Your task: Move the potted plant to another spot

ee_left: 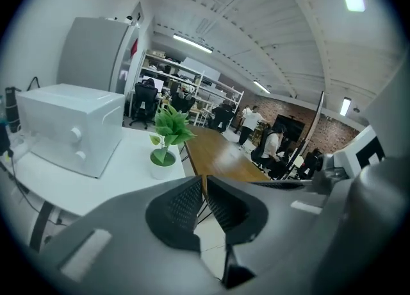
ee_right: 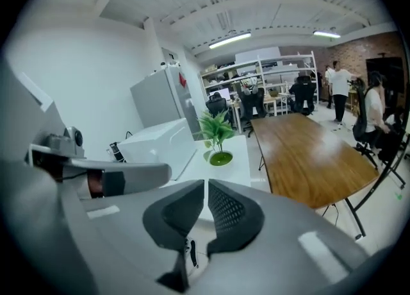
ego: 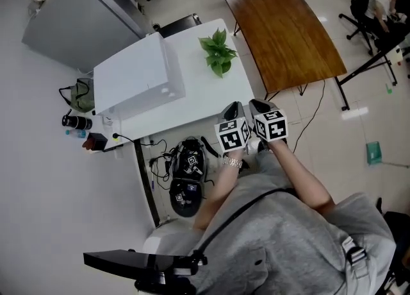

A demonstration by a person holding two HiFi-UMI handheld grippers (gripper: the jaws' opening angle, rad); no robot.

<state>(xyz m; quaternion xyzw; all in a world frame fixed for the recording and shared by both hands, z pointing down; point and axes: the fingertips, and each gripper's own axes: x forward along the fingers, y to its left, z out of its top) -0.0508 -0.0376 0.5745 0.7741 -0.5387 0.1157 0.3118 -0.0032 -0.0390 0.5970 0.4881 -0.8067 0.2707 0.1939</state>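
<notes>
The potted plant point(ego: 219, 53), green leaves in a small white pot, stands on the white table point(ego: 192, 104) near its far right edge. It shows ahead in the left gripper view point(ee_left: 165, 143) and in the right gripper view point(ee_right: 218, 138). My left gripper point(ego: 234, 108) and right gripper point(ego: 259, 105) hang side by side over the table's near right corner, short of the plant and apart from it. Both point toward it. The left gripper's point(ee_left: 204, 182) jaws are shut with nothing between them. The right gripper's point(ee_right: 205, 186) jaws are shut and empty too.
A white box-shaped appliance point(ego: 138, 75) fills the table's left half. A long brown wooden table point(ego: 282, 24) stands right of the white one, a grey cabinet point(ego: 70, 24) at far left. Cables and a dark bag point(ego: 186, 175) lie on the floor below. People and office chairs point(ee_right: 301, 95) are beyond.
</notes>
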